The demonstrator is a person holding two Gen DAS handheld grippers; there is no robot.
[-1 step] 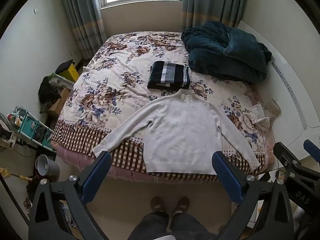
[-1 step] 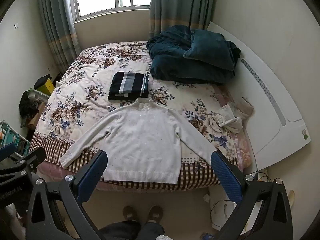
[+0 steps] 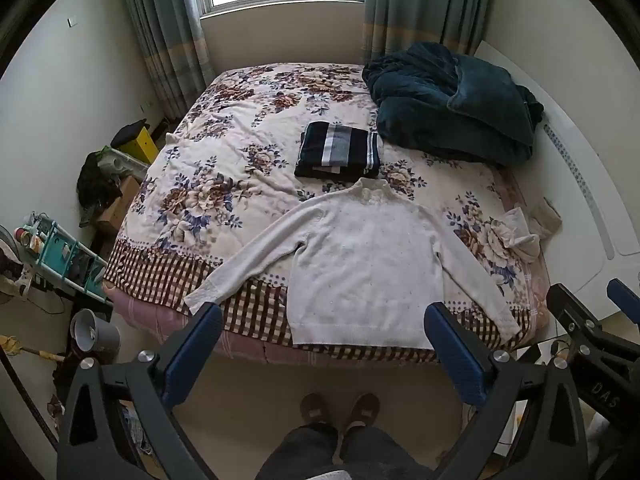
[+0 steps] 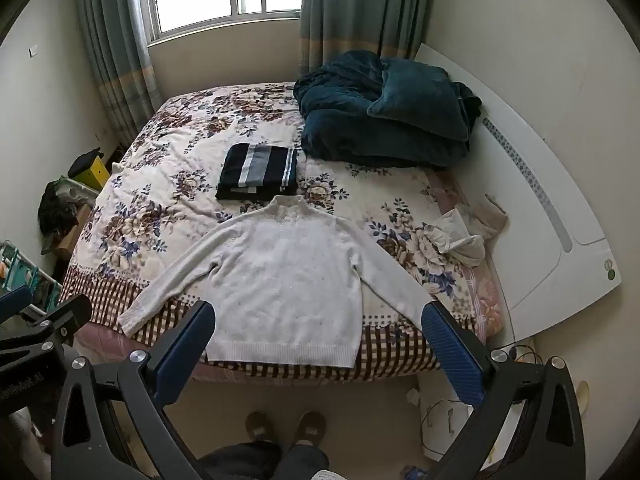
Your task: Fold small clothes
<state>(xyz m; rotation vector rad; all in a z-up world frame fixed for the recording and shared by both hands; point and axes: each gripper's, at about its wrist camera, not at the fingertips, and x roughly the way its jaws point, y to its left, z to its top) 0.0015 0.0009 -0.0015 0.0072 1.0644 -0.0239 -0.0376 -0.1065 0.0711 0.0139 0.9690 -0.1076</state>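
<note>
A white long-sleeved sweater (image 3: 360,264) (image 4: 288,280) lies flat, face up, at the near edge of the floral bed cover (image 3: 224,184) (image 4: 160,208), sleeves spread and hem hanging over the checked border. Behind its collar sits a folded dark striped garment (image 3: 338,154) (image 4: 260,172). My left gripper (image 3: 322,320) is held open in the air in front of the hem, touching nothing. My right gripper (image 4: 318,316) hovers open the same way, with nothing between its fingers. Crumpled pale clothes (image 3: 520,232) (image 4: 464,236) lie at the bed's right edge.
A heaped teal blanket (image 3: 452,108) (image 4: 384,120) fills the far right of the bed beside the white headboard (image 4: 540,208). A teal rack (image 3: 60,256), a grey bin (image 3: 94,332) and a yellow box (image 3: 142,142) crowd the left floor. The person's feet (image 3: 340,408) stand close to the bed.
</note>
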